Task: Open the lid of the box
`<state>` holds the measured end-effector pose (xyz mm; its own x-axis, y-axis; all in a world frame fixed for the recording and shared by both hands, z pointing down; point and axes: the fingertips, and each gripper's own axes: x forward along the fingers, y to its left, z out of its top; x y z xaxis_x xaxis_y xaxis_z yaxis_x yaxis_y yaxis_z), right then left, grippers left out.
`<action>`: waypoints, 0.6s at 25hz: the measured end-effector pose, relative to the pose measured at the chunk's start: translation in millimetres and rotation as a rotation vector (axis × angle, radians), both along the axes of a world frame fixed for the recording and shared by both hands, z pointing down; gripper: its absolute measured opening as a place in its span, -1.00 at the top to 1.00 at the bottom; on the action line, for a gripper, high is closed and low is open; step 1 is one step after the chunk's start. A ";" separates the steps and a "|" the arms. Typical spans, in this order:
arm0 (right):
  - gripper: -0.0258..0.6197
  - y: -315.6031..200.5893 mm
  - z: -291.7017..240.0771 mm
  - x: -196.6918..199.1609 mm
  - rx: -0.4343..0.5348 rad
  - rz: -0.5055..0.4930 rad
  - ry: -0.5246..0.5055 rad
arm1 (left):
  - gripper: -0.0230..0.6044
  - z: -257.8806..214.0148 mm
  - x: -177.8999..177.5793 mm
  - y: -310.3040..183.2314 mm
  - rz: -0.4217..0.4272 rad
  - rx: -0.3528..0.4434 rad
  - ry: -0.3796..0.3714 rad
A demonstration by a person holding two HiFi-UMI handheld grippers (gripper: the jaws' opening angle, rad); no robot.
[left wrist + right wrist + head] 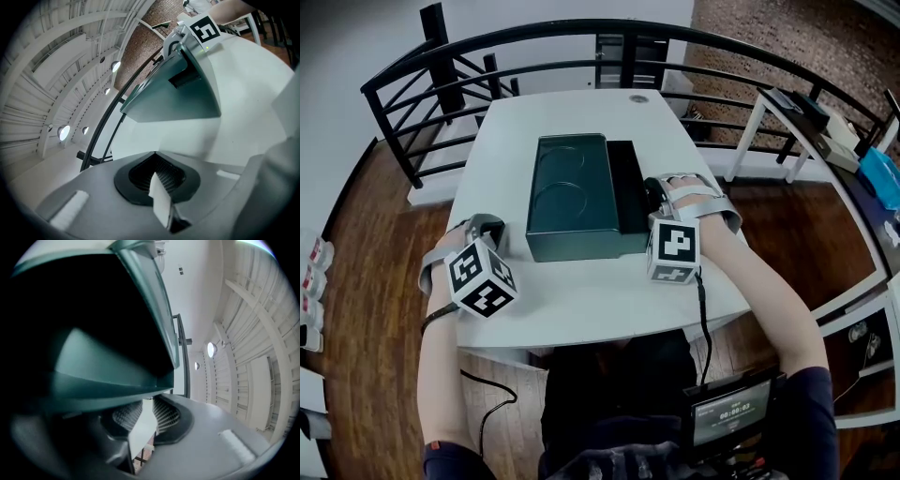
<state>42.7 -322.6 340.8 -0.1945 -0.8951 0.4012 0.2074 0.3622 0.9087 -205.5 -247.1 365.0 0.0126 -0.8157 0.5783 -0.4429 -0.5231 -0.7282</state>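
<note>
Lid (570, 183): looks stiff and light; lift at its right-hand rim.
Right gripper (654, 199): fingers clenched, tucked under that rim.
Left gripper (486, 227): fingers clenched, empty.

The only writing sits on a small screen (732, 413) at the lower right of the head view, where a row of pale digits like a timer shows, too small to read for sure. The left cube (480, 278) and the right cube (673, 249) bear black-and-white square markers with no letters or numbers. One such marker shows again on the right cube (206, 29) at the upper right of the left gripper view, and the right gripper view holds nothing readable.
</note>
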 end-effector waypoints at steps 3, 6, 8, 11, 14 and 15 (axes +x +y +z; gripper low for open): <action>0.71 -1.6 -0.6 16.9 0.001 -0.002 0.010 | 0.88 -0.6 -0.7 -0.2 0.000 -0.001 0.000; 0.71 -3.5 0.3 33.0 0.004 -0.015 0.032 | 0.88 -0.9 1.4 -0.5 -0.003 -0.001 0.000; 0.71 -5.6 0.7 44.2 0.005 -0.020 0.040 | 0.88 -0.7 2.6 -1.1 -0.006 -0.002 0.000; 0.71 -8.3 0.7 56.6 0.000 -0.015 0.035 | 0.88 -0.4 -0.3 -1.4 -0.007 -0.002 0.000; 0.71 -8.5 1.6 64.0 0.002 -0.015 0.024 | 0.88 0.5 -3.5 -1.0 -0.009 -0.002 0.001; 0.71 -8.3 1.4 64.7 0.007 -0.015 0.021 | 0.88 0.8 -4.1 -1.3 -0.010 -0.002 0.002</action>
<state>107.4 -331.0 342.1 -0.1998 -0.8948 0.3993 0.2321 0.3527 0.9065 -209.6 -248.4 365.8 0.0055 -0.8146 0.5801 -0.4492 -0.5203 -0.7263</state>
